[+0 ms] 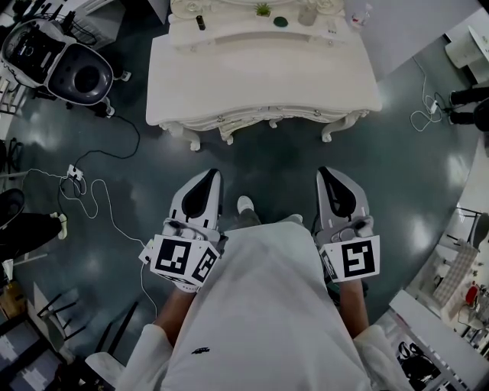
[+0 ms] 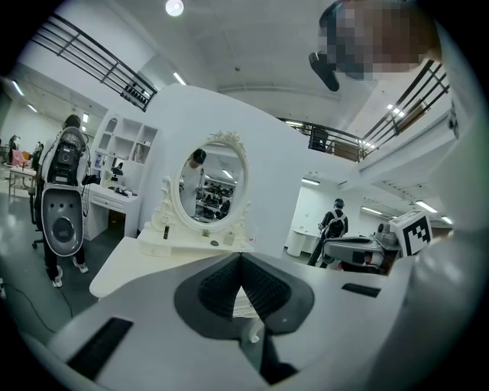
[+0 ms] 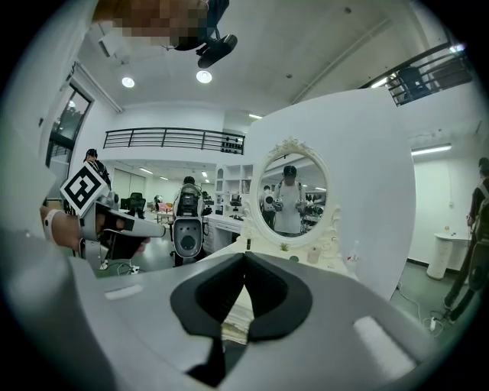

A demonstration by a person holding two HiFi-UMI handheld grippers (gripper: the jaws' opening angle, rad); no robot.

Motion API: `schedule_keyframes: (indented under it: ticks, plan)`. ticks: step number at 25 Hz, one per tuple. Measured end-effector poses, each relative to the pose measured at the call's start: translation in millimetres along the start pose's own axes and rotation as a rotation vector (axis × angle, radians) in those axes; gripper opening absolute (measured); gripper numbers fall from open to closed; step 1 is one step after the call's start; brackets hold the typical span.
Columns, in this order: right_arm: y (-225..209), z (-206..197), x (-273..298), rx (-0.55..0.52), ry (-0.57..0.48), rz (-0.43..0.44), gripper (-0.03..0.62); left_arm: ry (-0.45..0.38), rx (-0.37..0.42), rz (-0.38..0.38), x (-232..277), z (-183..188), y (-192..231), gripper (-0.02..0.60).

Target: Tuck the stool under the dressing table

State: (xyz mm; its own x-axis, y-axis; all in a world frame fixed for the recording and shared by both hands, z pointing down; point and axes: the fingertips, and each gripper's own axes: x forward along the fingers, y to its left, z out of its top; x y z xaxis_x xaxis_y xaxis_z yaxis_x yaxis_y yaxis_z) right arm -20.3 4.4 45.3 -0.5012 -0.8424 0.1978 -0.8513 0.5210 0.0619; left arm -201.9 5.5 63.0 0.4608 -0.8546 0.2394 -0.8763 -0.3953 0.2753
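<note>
The white dressing table (image 1: pixel 260 84) with carved legs stands ahead of me on the dark floor. Its oval mirror (image 2: pixel 212 183) shows in the left gripper view, and the same mirror (image 3: pixel 294 191) in the right gripper view. No stool shows in any view. My left gripper (image 1: pixel 210 177) and right gripper (image 1: pixel 327 174) are held side by side in front of my body, short of the table and pointing at it. The left gripper's (image 2: pixel 241 260) jaws meet at the tip with nothing between them. The right gripper's (image 3: pixel 245 258) jaws are likewise closed and empty.
A dark bottle (image 1: pixel 200 22), a small green plant (image 1: pixel 263 9) and a round dish (image 1: pixel 280 21) sit on the table's raised shelf. White cables (image 1: pixel 92 191) trail over the floor at left, near a black-and-white machine (image 1: pixel 72 69). Racks (image 1: pixel 451 305) stand at lower right. A person (image 2: pixel 65 198) stands at far left.
</note>
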Motion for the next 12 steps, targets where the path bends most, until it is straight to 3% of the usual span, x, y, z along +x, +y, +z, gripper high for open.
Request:
schedule_keyframes:
  ticks: [12]
  plan:
    - [8.4,-1.3,-5.4,0.006,0.000,-0.011,0.014,0.009,-0.008,-0.002,-9.4,-7.9,3.8,0.009]
